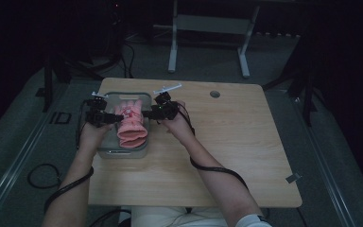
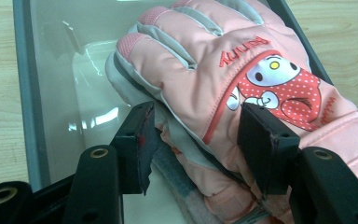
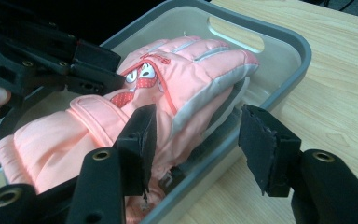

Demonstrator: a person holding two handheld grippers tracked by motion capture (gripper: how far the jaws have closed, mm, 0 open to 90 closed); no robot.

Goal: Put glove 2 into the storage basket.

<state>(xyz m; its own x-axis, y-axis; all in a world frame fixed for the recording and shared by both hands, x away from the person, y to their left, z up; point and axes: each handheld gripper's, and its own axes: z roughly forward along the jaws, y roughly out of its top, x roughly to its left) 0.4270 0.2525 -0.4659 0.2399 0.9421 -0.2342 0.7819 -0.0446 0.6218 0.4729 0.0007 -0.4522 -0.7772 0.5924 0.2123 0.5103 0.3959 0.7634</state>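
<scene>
From where I'm standing the pink glove point(image 1: 131, 122) is mostly sitting in the grey tub point(image 1: 123, 153) at the table's point(image 1: 227, 142) left side, cuff hanging over the near rim, so I'd say it's nearly packed and just needs tucking in. The left gripper point(image 2: 198, 140) has its jaws spread wide around the glove's edge without pinching it, and the right gripper point(image 3: 198, 140) is gaping open too, straddling the tub wall, holding nothing. There's a cartoon face on a red dotted patch and some stitched red lettering I can't make out.
</scene>
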